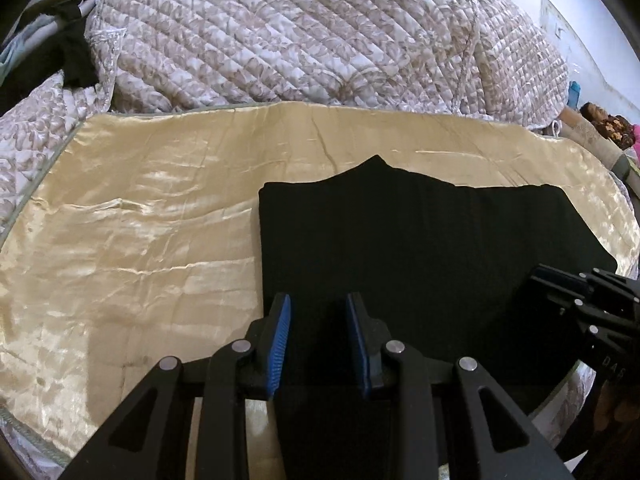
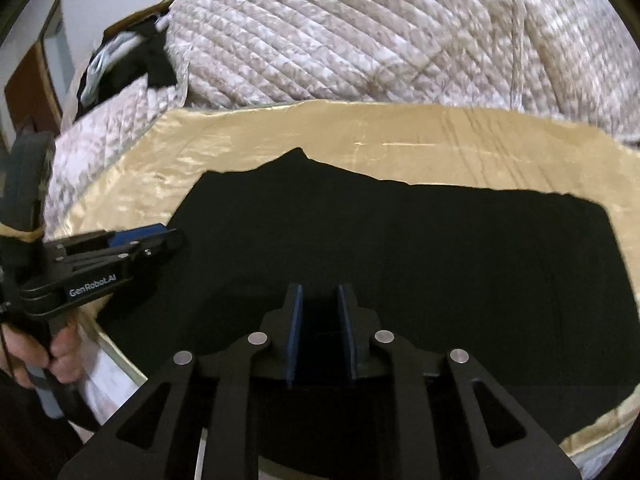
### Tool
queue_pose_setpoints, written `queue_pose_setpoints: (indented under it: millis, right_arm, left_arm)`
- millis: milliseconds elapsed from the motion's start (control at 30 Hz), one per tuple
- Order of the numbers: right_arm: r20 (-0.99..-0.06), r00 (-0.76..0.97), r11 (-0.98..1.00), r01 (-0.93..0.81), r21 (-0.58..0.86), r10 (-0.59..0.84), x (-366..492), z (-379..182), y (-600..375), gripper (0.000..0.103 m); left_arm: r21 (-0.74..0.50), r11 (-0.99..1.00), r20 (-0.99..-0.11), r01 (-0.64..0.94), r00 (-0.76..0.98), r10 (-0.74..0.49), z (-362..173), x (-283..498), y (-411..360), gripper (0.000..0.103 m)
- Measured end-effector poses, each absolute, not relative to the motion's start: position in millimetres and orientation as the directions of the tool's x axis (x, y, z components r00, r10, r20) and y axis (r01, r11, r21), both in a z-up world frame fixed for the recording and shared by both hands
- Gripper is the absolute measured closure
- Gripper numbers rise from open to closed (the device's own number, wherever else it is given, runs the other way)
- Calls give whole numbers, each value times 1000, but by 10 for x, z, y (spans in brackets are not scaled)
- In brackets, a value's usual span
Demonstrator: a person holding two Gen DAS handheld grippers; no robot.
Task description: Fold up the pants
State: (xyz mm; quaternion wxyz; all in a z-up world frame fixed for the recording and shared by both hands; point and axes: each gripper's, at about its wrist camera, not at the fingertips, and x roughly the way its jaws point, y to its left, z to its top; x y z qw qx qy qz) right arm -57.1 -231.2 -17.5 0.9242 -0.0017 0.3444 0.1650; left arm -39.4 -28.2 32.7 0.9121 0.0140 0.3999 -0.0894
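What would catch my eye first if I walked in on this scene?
The black pants, folded into a dark slab, lie on a shiny gold satin sheet. Behind them a big quilted floral bedspread is heaped up. Two black claws with blue pads, the left claw and right claw, hover open over the pants' near edge.

Flat black folded pants (image 1: 420, 232) lie on a shiny cream satin sheet (image 1: 132, 216). The left gripper (image 1: 318, 312) hovers over their near edge, blue pads apart with nothing between them. A quilted floral comforter (image 1: 300, 36) is heaped behind.
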Motion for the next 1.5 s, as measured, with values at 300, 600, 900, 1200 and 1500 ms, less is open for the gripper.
queue_pose_setpoints:
  millis: [300,600,900,1200,1500]
  right_arm:
    - [-601,738,943,-322,83,306,-917,-85,-2251,85]
    - [-624,717,937,-343,74,311,-986,-258,-2228,87]
    - [-615,724,936,-346,70,314,-970,-250,-2250,87]
    - [-596,740,941,-329,86,313,-1130,-243,-2281,87]
    - [-597,741,941,-328,81,309,-1114,-285,-2319,87]
  left_arm:
    - [-69,988,-716,141,682,-147,388,-709,-225,72]
    - [-42,990,-718,136,685,-125,281,-860,-216,72]
    - [-17,991,-708,134,698,-107,269,-886,-216,72]
    - [-37,991,-708,128,697,-116,291,-1014,-189,72]
    - [-37,991,-713,130,691,-117,226,-997,-186,71]
